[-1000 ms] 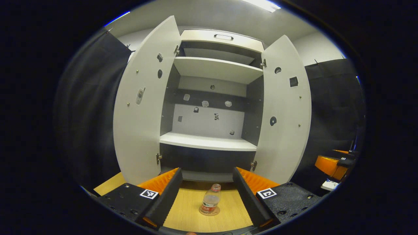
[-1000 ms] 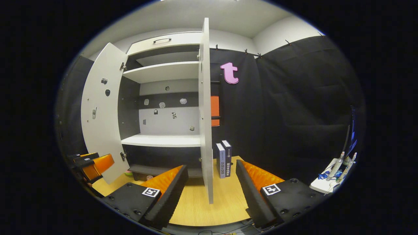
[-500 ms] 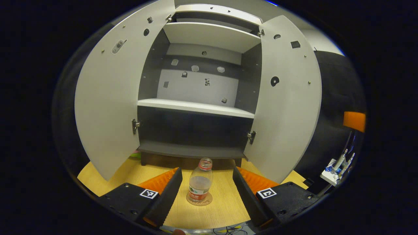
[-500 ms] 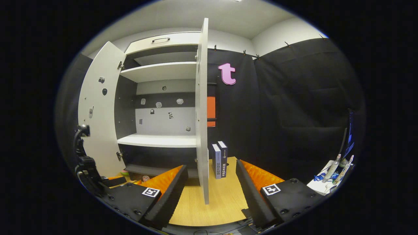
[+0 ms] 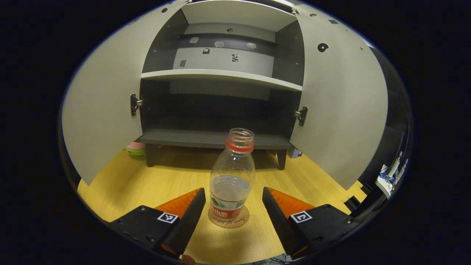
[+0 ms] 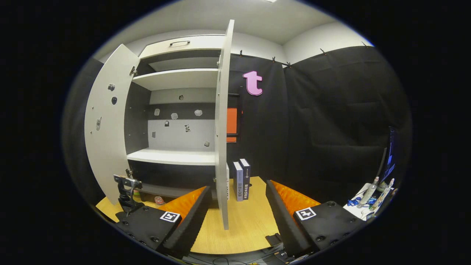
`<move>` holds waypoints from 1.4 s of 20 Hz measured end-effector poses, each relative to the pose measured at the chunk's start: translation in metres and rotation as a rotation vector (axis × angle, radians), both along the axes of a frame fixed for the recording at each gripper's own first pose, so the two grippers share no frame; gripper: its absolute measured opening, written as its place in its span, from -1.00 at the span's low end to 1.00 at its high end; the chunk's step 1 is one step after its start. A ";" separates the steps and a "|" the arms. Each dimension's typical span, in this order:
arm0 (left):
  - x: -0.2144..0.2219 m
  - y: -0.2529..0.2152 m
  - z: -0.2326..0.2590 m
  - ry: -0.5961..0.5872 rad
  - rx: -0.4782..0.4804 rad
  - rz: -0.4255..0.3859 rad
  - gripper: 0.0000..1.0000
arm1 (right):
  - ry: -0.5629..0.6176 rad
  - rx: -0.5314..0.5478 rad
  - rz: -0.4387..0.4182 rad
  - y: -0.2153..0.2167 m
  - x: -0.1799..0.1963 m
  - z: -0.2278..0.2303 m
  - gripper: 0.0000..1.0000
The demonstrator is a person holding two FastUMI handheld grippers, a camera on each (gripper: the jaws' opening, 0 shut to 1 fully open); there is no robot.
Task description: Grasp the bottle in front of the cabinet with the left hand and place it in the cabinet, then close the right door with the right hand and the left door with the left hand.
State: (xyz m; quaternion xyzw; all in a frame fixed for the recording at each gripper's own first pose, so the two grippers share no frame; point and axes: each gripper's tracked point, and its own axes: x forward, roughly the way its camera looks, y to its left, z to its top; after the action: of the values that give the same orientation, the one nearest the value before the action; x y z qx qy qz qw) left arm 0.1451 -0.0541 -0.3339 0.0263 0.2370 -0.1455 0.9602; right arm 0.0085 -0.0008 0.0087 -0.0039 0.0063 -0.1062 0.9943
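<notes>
Left gripper view, nearest first: left tool (image 5: 231,209) spread wide, fingers low on either side of the plastic bottle (image 5: 232,176) but not touching it. Bottle upright, no cap, red ring at the neck, red label near the base, some clear liquid inside, sitting on a round coaster (image 5: 229,222) on the wooden desk (image 5: 176,180), out in front of the cabinet (image 5: 217,137) rather than in it. Past that, both cabinet doors swung fully out, left door (image 5: 106,110) and right door (image 5: 338,110), dark bottom shelf open behind the bottle, white shelf (image 5: 220,76) higher up. Something pink and green (image 5: 135,148) on the desk just under the left door, too small to tell what. Over in the right gripper view: right tool (image 6: 237,221) also spread wide and gripping nothing, hanging over the desk with the right door's edge (image 6: 222,147) standing between its fingers, farther out. Two upright books (image 6: 241,179) just beyond that door, beside the cabinet. Bottle top (image 6: 159,200) peeking out far left, near the left tool's mount (image 6: 127,191). Small white side stand with bottles (image 6: 371,191) far right.
</notes>
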 end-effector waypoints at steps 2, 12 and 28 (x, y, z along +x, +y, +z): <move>0.008 0.000 -0.015 0.015 0.012 0.009 0.90 | 0.009 -0.001 -0.019 -0.007 -0.001 -0.002 0.95; 0.028 0.009 -0.022 0.054 0.022 0.055 0.53 | 0.051 -0.054 -0.080 -0.028 0.006 -0.011 0.95; 0.076 -0.017 0.222 -0.057 -0.083 -0.072 0.53 | -0.018 -0.022 0.041 -0.015 0.024 0.012 0.95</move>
State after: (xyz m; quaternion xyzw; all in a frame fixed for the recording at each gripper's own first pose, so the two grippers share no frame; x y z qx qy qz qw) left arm 0.2214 -0.0713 -0.1118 -0.0008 0.2021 -0.1891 0.9609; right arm 0.0322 -0.0157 0.0207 -0.0139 -0.0037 -0.0857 0.9962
